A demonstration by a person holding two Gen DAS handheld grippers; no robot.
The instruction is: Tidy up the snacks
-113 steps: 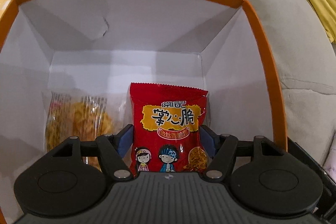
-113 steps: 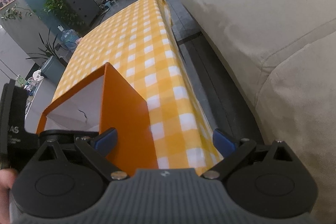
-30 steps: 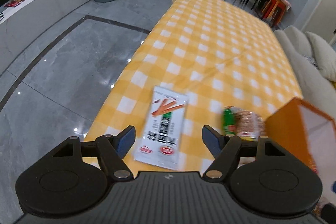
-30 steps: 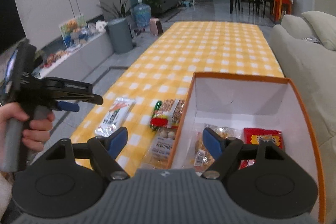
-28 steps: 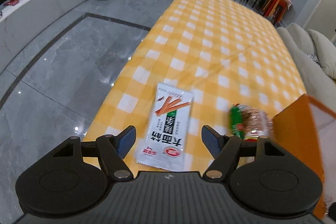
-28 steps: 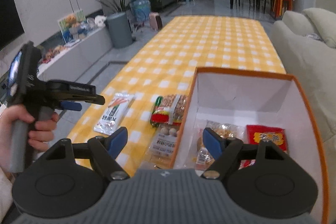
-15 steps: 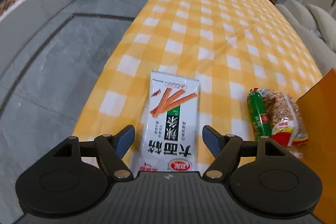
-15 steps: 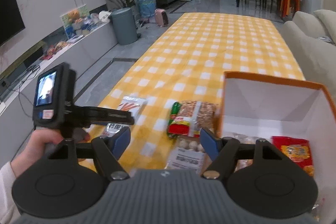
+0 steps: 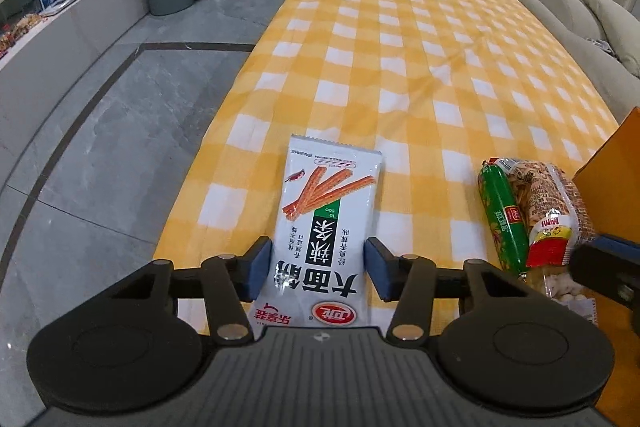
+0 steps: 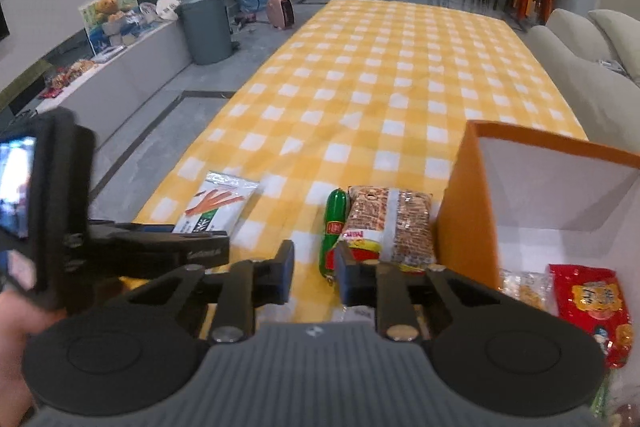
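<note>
A white spicy-strip packet point(image 9: 324, 235) point(image 10: 218, 205) lies flat near the left edge of the yellow checked table point(image 9: 400, 67). My left gripper point(image 9: 318, 267) is low over it, its jaws closing with both pads against the packet's long edges. To the right lie a green sausage point(image 10: 334, 223) point(image 9: 502, 215) and a peanut pack point(image 10: 394, 223) beside the orange box point(image 10: 464, 211). My right gripper point(image 10: 314, 275) is closing to a narrow gap. The sausage's near end shows in that gap by the right pad, with cloth between it and the left pad.
Inside the box are a red packet point(image 10: 592, 307) and a clear snack packet point(image 10: 524, 287). A small packet of white balls point(image 9: 560, 287) lies under one right finger point(image 9: 604, 259). Grey floor drops off left of the table. A sofa point(image 10: 580, 67) runs along the right.
My left gripper sank onto the white packet and its jaws narrowed to the packet's edges. My right gripper swung left from over the box to the sausage, and its jaws narrowed sharply.
</note>
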